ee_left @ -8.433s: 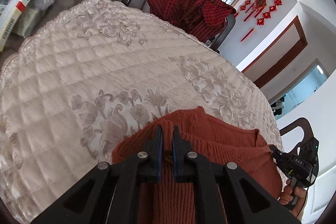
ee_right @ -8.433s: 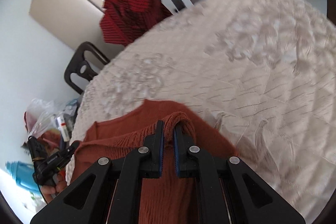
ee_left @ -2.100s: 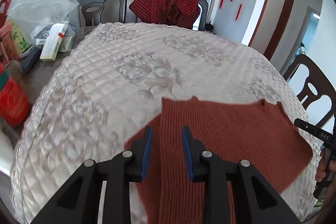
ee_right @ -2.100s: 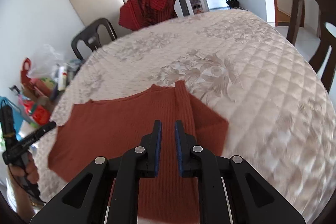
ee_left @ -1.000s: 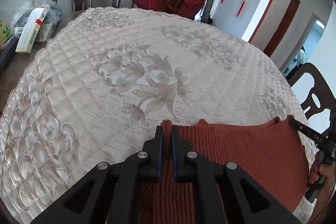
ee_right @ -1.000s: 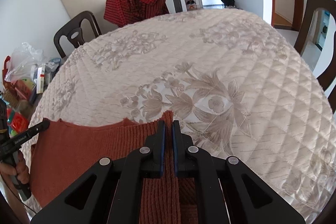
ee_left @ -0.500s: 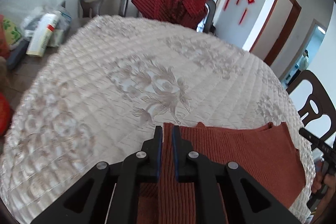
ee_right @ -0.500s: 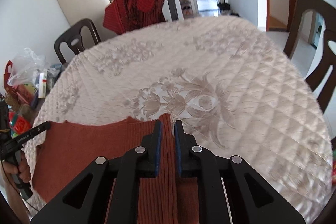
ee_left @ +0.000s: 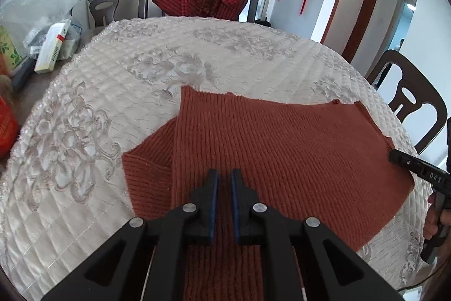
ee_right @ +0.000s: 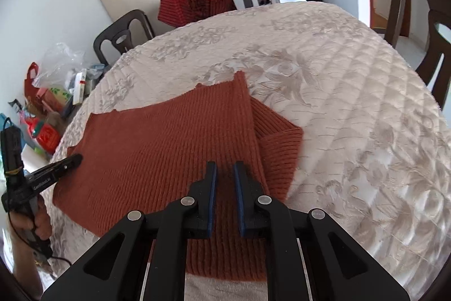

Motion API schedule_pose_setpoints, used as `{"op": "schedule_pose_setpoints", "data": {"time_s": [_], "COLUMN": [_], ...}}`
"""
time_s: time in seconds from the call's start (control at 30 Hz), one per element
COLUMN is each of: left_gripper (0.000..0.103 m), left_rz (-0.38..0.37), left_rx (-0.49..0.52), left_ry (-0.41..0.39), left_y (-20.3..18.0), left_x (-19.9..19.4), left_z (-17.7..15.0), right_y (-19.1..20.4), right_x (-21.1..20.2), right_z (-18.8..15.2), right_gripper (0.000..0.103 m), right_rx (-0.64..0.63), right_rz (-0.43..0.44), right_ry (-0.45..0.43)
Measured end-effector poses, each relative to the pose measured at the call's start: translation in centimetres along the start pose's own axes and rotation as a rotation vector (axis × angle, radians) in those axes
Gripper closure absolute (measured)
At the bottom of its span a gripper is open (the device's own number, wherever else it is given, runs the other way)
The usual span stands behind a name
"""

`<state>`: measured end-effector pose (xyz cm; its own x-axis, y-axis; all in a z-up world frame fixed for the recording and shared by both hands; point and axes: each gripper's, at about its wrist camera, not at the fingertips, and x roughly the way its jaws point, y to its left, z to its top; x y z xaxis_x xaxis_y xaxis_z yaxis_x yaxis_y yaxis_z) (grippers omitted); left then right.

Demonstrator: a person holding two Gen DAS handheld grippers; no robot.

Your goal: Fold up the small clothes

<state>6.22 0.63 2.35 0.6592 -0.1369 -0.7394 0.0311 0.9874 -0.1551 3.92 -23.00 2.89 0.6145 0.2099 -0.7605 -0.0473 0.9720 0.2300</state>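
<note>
Left wrist view: the sweater is seen spread flat on the near part of the worktop, neck edge to the far side.
Left tongs: all but closed, only a narrow slit is left; nothing is gripped, and the knit lies flat beneath.
Right tongs: slightly parted, the jaws have just been opening; no cloth is pinched between the pads.
Left side of sweater: a sleeve is tucked under the body panel, its cuff end left showing.
Right side of sweater: a matching sleeve is laid the same way.
Reason for layout: both sides appear to have been turned inward so that a narrow strip is made, ready for a crosswise fold.
Reason for tong positions: one is held over each side, probably so both edges can be worked evenly.
Writing: "DAS" is read on the right tongs' body; print on the box far left cannot be read.
</note>
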Motion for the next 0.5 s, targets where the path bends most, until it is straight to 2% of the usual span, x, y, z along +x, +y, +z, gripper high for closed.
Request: {"op": "schedule_pose_setpoints", "data": {"time_s": [0.3, 0.4, 0.5], "left_gripper": [0.092, 0.076, 0.073], "left_rz": [0.041, 0.03, 0.043], "left_rx": [0.069, 0.072, 0.076], "left_ry": [-0.036, -0.039, -0.003], "left_y": [-2.5, -3.1, -3.1], "left_x": [-2.9, -3.2, -1.9], "left_z": [-1.6, -2.4, -3.2], "right_y": [3.9, 5.3, 5.9], "right_x": [-2.2, -2.3, -1.5], "right_z": [-2.3, -3.1, -3.7], "right_gripper": [0.091, 0.091, 0.091], "right_rx": [-0.116, -0.162, -0.194], "right_rz": [0.068, 0.1, 0.08], "right_ry": [-0.04, -0.037, -0.029]}}
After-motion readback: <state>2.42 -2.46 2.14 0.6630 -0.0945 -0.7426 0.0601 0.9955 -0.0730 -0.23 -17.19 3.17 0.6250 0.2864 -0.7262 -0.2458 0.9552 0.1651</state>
